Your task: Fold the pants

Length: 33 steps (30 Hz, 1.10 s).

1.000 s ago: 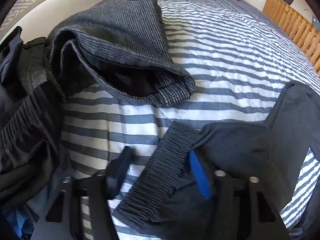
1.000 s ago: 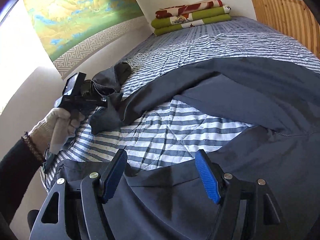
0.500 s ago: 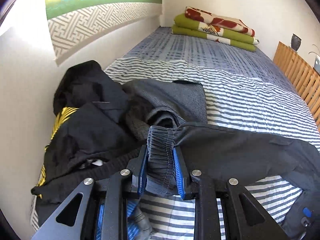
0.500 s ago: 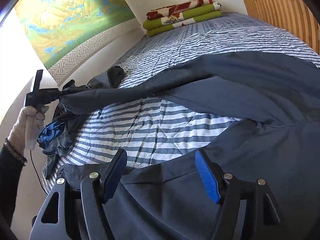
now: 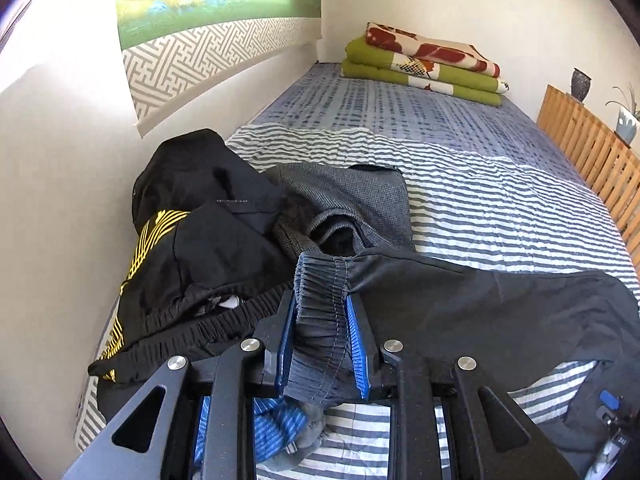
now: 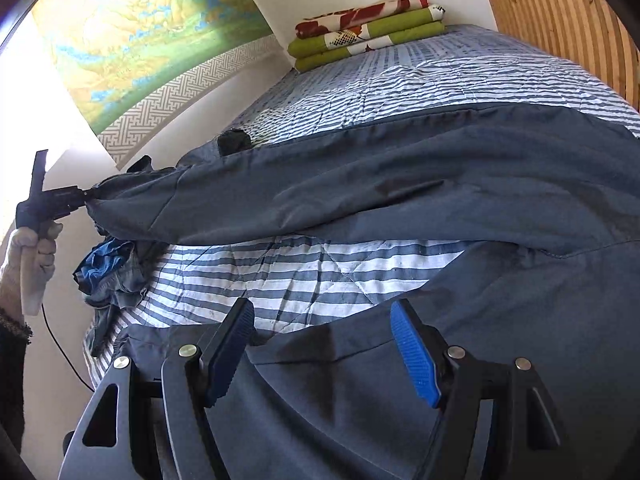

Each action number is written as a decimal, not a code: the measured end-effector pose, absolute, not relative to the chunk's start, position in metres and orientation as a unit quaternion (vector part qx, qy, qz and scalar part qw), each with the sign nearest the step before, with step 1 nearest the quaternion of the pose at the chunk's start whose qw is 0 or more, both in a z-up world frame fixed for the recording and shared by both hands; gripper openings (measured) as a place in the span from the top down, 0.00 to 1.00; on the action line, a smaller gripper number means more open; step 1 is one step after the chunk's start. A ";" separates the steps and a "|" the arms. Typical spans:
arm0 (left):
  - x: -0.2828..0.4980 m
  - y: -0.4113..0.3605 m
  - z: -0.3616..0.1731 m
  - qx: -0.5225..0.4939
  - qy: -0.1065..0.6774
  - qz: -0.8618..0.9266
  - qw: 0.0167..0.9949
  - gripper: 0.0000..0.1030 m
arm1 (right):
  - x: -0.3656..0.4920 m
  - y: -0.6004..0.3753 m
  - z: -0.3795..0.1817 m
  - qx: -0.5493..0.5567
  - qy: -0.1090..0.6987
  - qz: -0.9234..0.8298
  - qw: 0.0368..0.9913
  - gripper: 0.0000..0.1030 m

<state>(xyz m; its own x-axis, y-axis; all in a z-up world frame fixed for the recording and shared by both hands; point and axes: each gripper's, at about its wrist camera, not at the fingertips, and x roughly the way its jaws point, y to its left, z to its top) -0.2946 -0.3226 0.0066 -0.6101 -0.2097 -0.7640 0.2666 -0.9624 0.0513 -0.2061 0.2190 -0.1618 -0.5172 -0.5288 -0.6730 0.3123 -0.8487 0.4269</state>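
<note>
Dark navy pants (image 6: 400,184) lie spread over the striped bed cover (image 6: 320,272). My left gripper (image 5: 320,298) is shut on the gathered elastic end (image 5: 320,276) of one leg and holds it up off the bed. From there the leg (image 5: 480,304) stretches away to the right. The right wrist view shows that left gripper (image 6: 82,196) at far left, in a gloved hand, with the leg pulled taut. My right gripper (image 6: 322,312) stands open just above the other part of the pants (image 6: 360,400), pads apart and pressing on nothing.
A heap of black clothes with yellow stripes (image 5: 192,248) and grey trousers (image 5: 352,200) lies against the left wall. A blue garment (image 5: 272,428) sits below my left gripper. Folded green and red blankets (image 5: 424,64) lie at the head of the bed. A wooden slatted rail (image 5: 592,160) runs along the right.
My left gripper closed on the elastic end and rose, lifting the leg off the bed and pulling it taut. The right gripper stayed where it was, open.
</note>
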 end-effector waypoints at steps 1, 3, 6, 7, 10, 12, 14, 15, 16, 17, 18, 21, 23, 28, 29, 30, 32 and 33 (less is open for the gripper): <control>-0.305 -0.324 0.004 0.422 0.031 -0.894 0.148 0.74 | -0.207 0.217 -0.163 0.429 -0.128 -0.860 0.244 0.35; -0.336 -0.325 -0.007 0.426 0.013 -0.889 0.170 0.74 | -0.210 0.213 -0.168 0.436 -0.133 -0.855 0.247 0.35; -0.387 -0.335 -0.043 0.470 0.005 -0.859 0.204 0.64 | -0.214 0.205 -0.173 0.445 -0.132 -0.849 0.252 0.35; -0.396 -0.338 -0.054 0.483 0.011 -0.849 0.216 0.58 | -0.214 0.202 -0.173 0.446 -0.128 -0.849 0.253 0.35; -0.404 -0.337 -0.068 0.480 0.003 -0.848 0.227 0.44 | -0.212 0.192 -0.169 0.440 -0.107 -0.853 0.261 0.35; -0.401 -0.333 -0.070 0.476 -0.006 -0.852 0.218 0.44 | -0.209 0.187 -0.164 0.432 -0.094 -0.856 0.268 0.35; -0.395 -0.332 -0.070 0.473 -0.030 -0.855 0.211 0.43 | -0.207 0.184 -0.161 0.426 -0.089 -0.857 0.276 0.35; -0.392 -0.335 -0.070 0.475 -0.027 -0.854 0.213 0.43 | -0.206 0.184 -0.160 0.425 -0.088 -0.857 0.279 0.35; -0.388 -0.338 -0.068 0.475 -0.016 -0.855 0.209 0.43 | -0.206 0.183 -0.160 0.425 -0.087 -0.856 0.282 0.35; -0.384 -0.339 -0.065 0.473 -0.007 -0.857 0.205 0.43 | -0.205 0.183 -0.161 0.427 -0.088 -0.854 0.284 0.35; -0.379 -0.338 -0.062 0.470 0.000 -0.859 0.203 0.43 | -0.205 0.184 -0.161 0.431 -0.091 -0.852 0.283 0.35; -0.366 -0.325 -0.056 0.469 -0.019 -0.862 0.190 0.43 | -0.205 0.193 -0.159 0.431 -0.098 -0.856 0.267 0.35; -0.362 -0.315 -0.054 0.471 -0.039 -0.863 0.179 0.43 | -0.205 0.204 -0.154 0.426 -0.109 -0.861 0.255 0.35; -0.360 -0.313 -0.043 0.465 -0.030 -0.868 0.173 0.44 | -0.214 0.241 -0.126 0.411 -0.112 -0.876 0.227 0.35; -0.360 -0.316 -0.041 0.465 -0.023 -0.868 0.173 0.44 | -0.219 0.244 -0.118 0.413 -0.090 -0.878 0.224 0.35; -0.360 -0.320 -0.041 0.465 -0.020 -0.868 0.176 0.43 | -0.225 0.245 -0.110 0.416 -0.059 -0.879 0.224 0.35; -0.358 -0.329 -0.038 0.462 -0.013 -0.868 0.183 0.43 | -0.238 0.246 -0.097 0.416 0.002 -0.883 0.215 0.34; -0.357 -0.334 -0.037 0.461 -0.008 -0.868 0.184 0.43 | -0.245 0.245 -0.092 0.419 0.027 -0.883 0.210 0.34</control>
<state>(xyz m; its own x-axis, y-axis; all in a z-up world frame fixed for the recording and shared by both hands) -0.3575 -0.3339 -0.0374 -0.5076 -0.3276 -0.7969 0.3130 -0.9318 0.1837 -0.2453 0.2449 -0.0924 -0.5606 -0.3482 -0.7513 0.3932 -0.9104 0.1286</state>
